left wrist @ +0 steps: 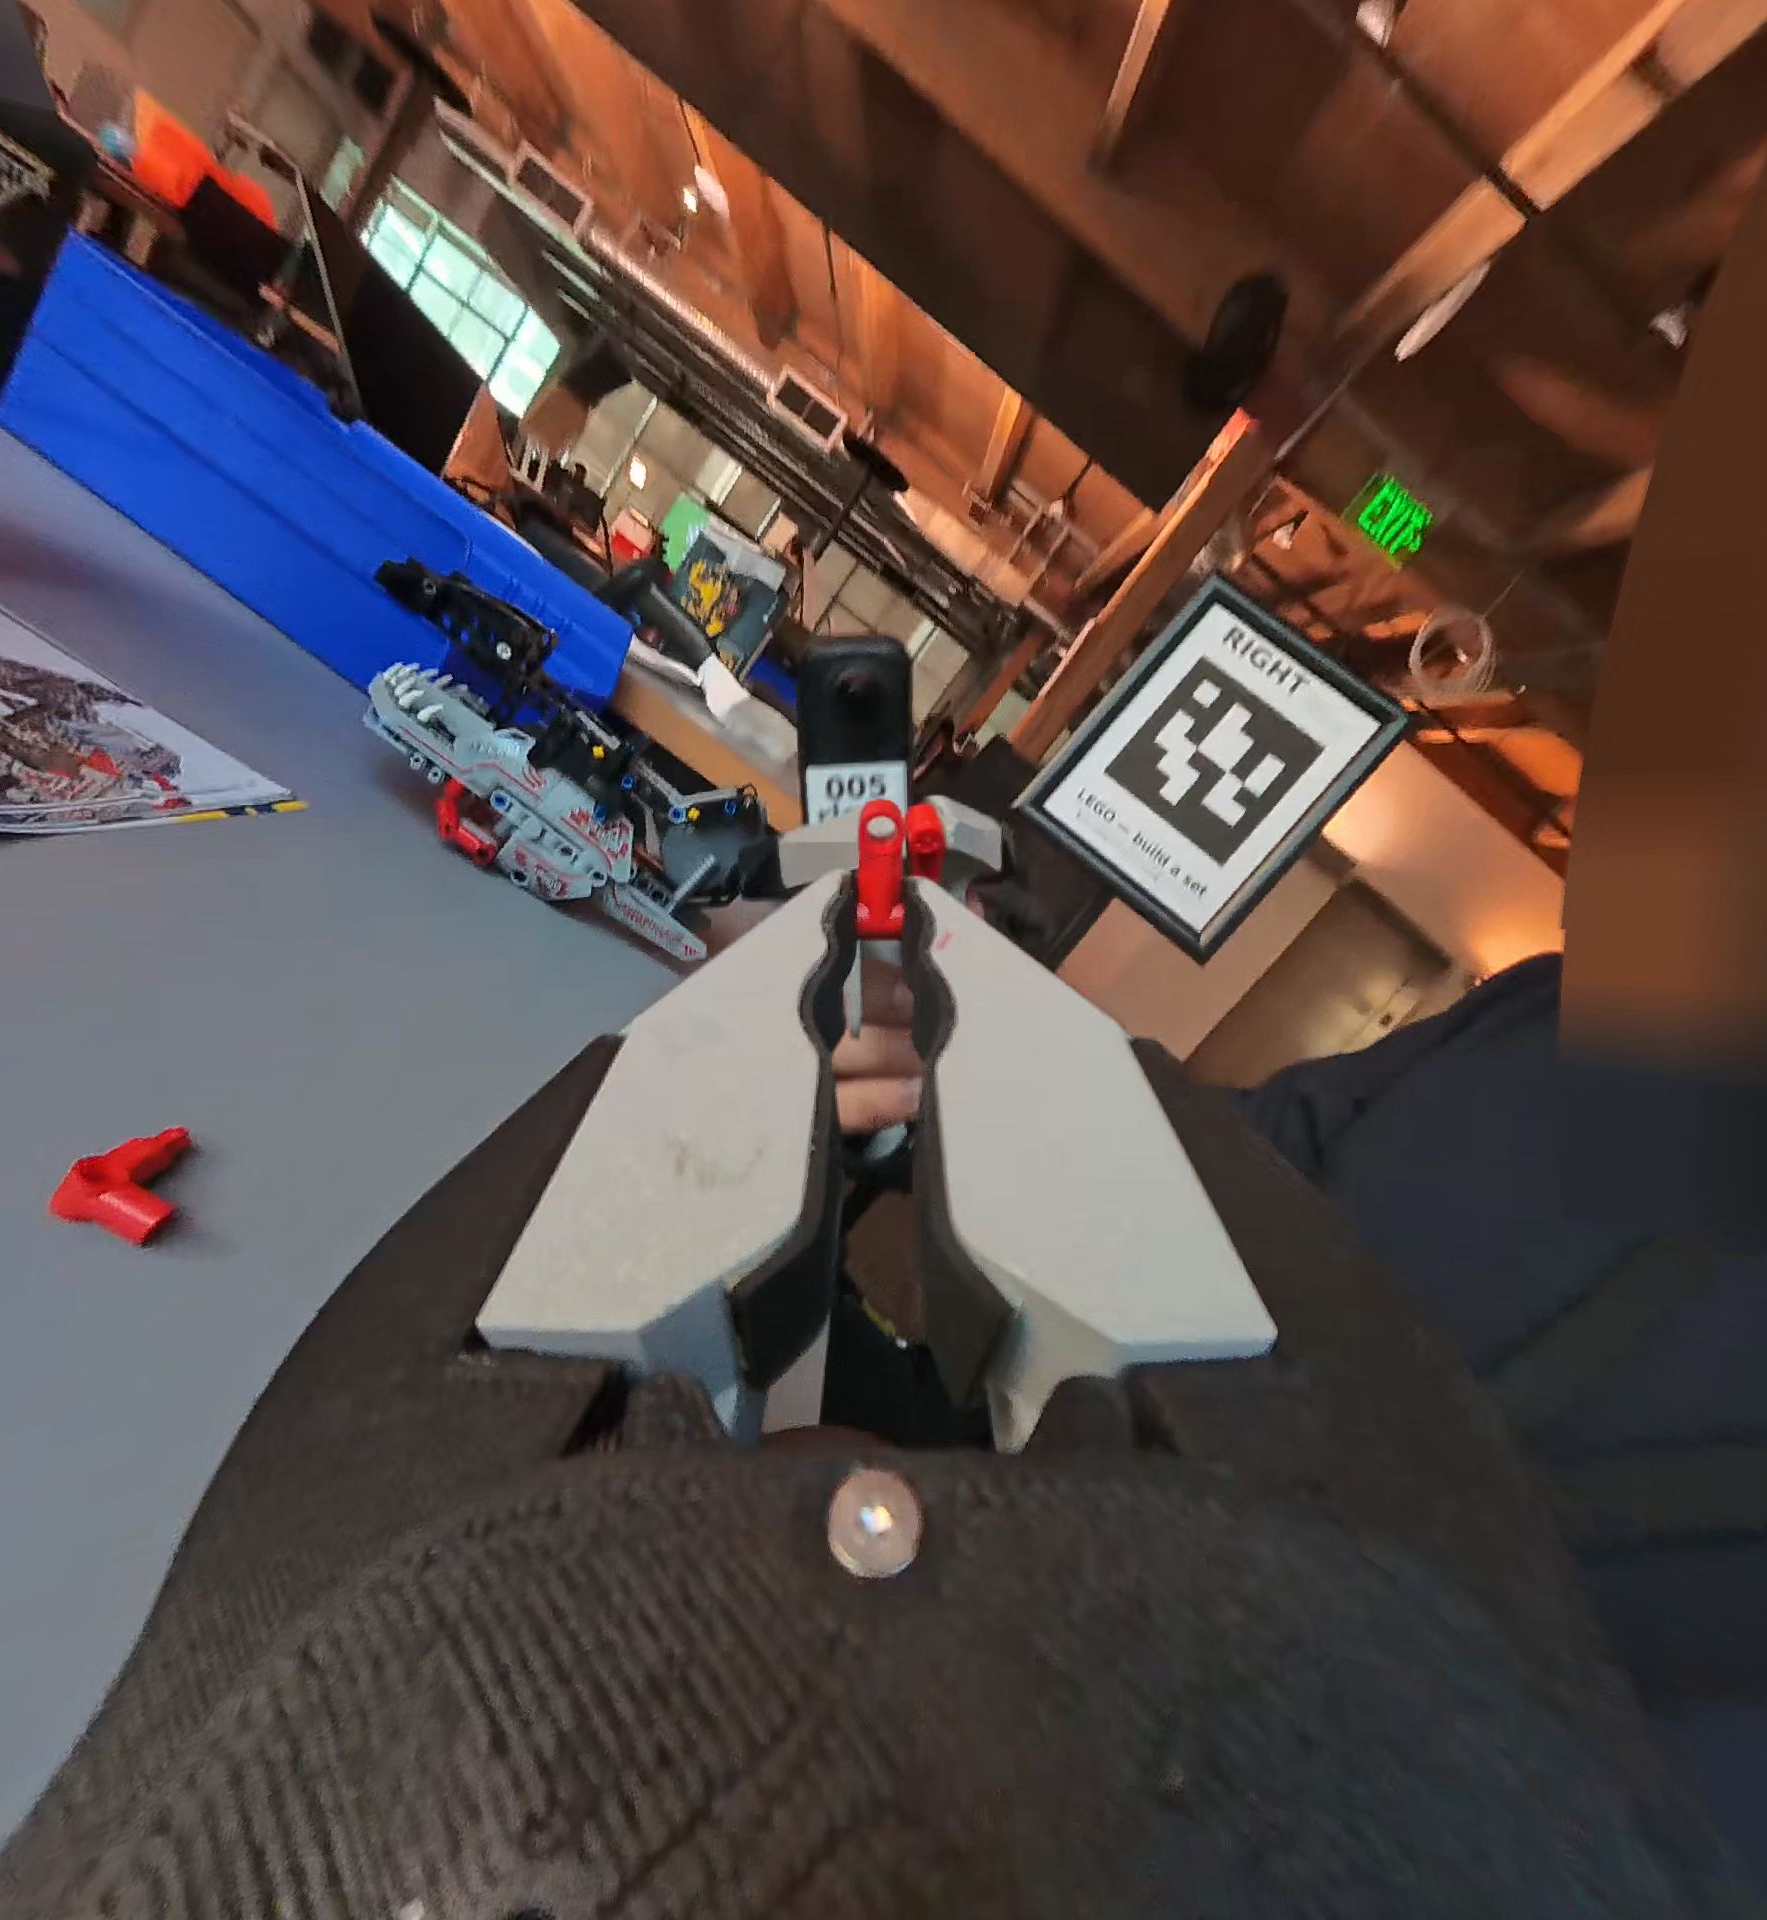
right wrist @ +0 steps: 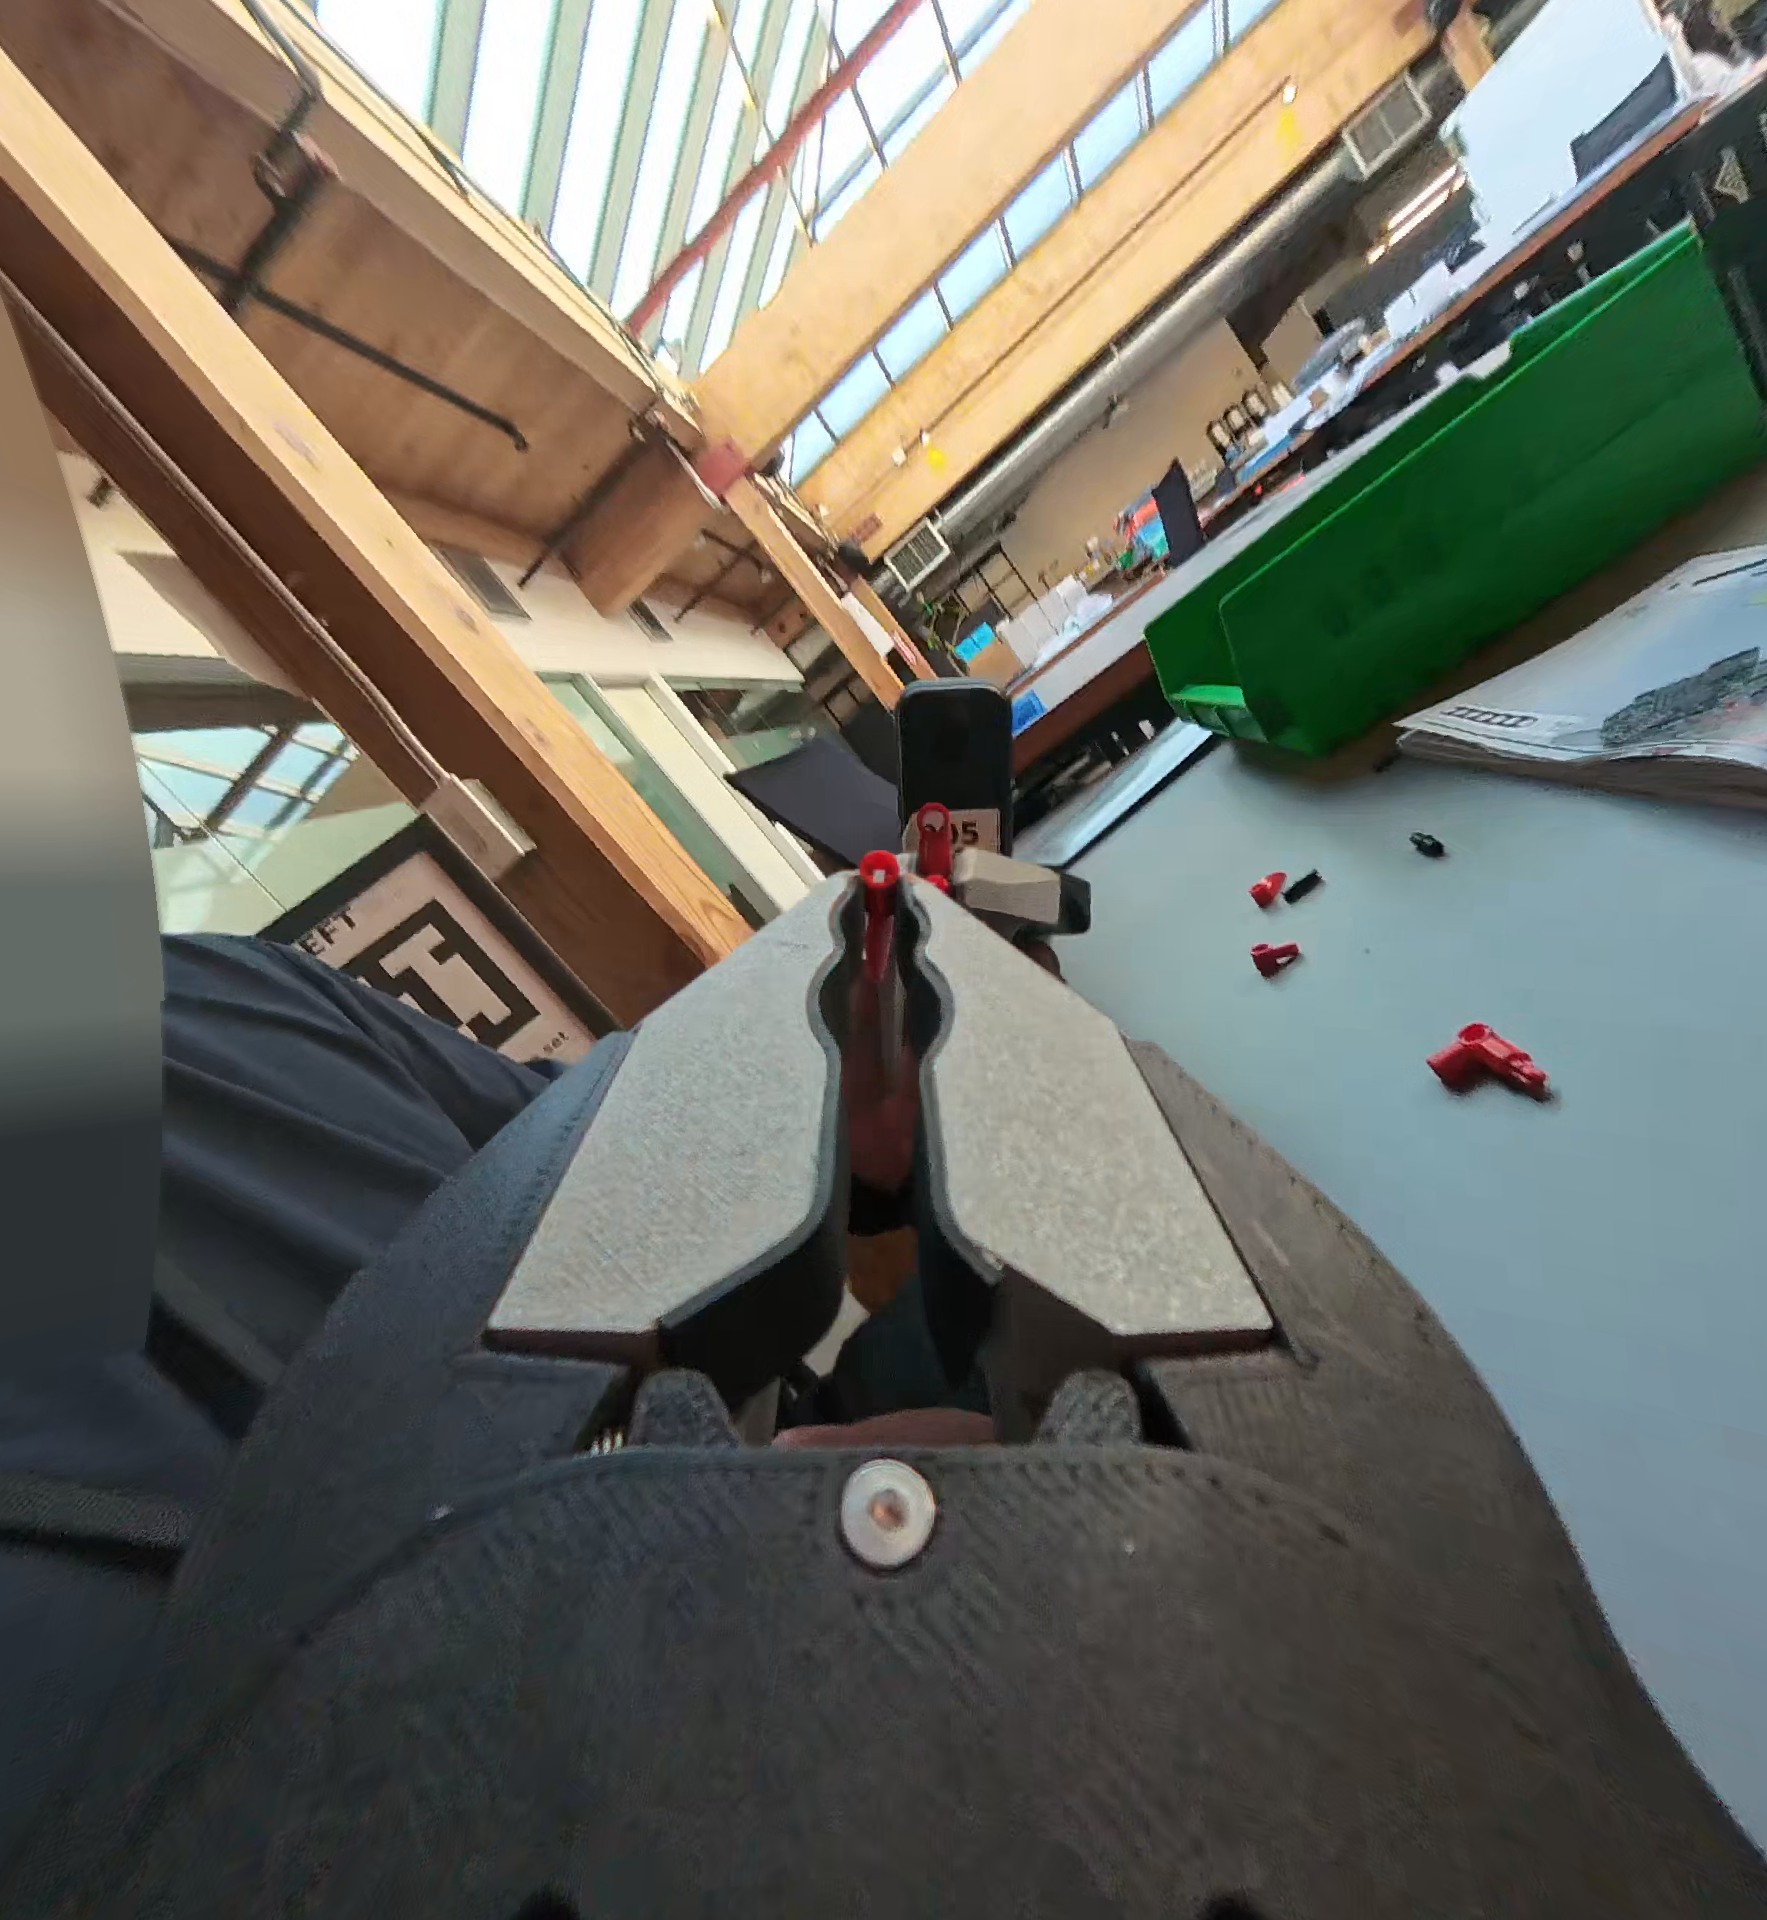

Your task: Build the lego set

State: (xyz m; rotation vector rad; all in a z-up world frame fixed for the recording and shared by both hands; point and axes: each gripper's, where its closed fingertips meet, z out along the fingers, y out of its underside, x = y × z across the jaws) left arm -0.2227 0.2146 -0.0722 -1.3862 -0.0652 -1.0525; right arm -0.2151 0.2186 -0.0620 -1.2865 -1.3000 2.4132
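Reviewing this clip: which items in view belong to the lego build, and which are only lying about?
In the job:
left gripper gripping a red connector
right gripper gripping a red pin piece
part-built model
instruction booklet
loose red elbow

Lying about:
green bin
blue bin
framed marker sign

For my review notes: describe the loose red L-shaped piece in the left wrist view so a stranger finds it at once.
Start at the grey table. Left of the left gripper, nearer the camera than the instruction booklet, lies the red L-shaped piece. It lies alone, apart from the half-built model.
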